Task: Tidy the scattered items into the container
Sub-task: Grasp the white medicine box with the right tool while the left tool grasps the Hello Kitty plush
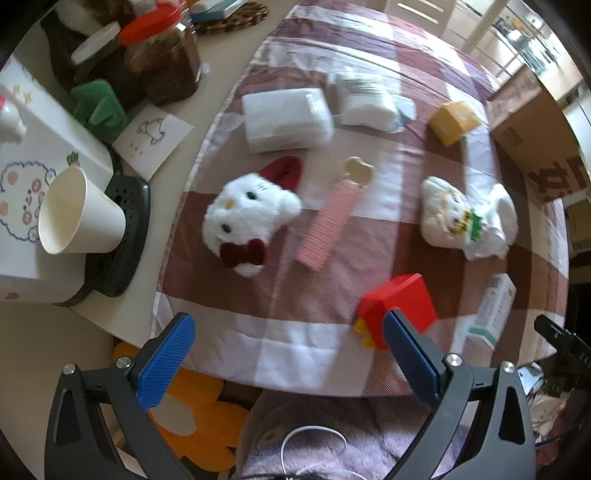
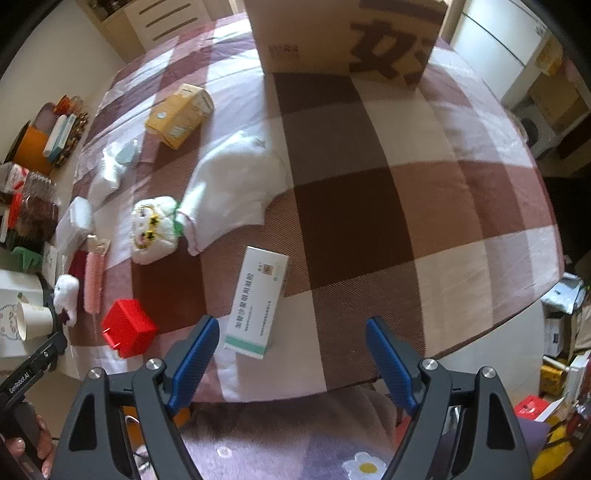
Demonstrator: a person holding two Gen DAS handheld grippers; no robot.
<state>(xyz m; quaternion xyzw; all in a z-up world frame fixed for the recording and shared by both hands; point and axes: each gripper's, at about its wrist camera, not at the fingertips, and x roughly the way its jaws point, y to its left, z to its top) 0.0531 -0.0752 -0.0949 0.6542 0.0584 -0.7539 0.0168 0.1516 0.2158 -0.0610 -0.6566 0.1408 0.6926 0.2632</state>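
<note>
Scattered on a checked cloth lie a white cat plush [image 1: 251, 218], a pink comb [image 1: 328, 225], a white sock bundle [image 1: 465, 218] [image 2: 207, 210], a red box [image 1: 399, 306] [image 2: 127, 328], a white medicine box [image 1: 493, 312] [image 2: 258, 295], a yellow box [image 1: 452, 122] [image 2: 181, 114] and tissue packs [image 1: 286, 120]. A cardboard box [image 1: 532, 125] [image 2: 347, 33] stands at the far side. My left gripper [image 1: 288, 350] is open near the cloth's front edge, its right finger in front of the red box. My right gripper [image 2: 288, 350] is open just before the medicine box.
Left of the cloth stand a paper cup [image 1: 79, 218], a green holder [image 1: 99, 105], jars with red lids [image 1: 162, 62] and a decorated white container [image 1: 40, 155]. A purple fleece garment [image 2: 295, 435] is below the grippers. Clutter crowds the floor at the right [image 2: 561, 332].
</note>
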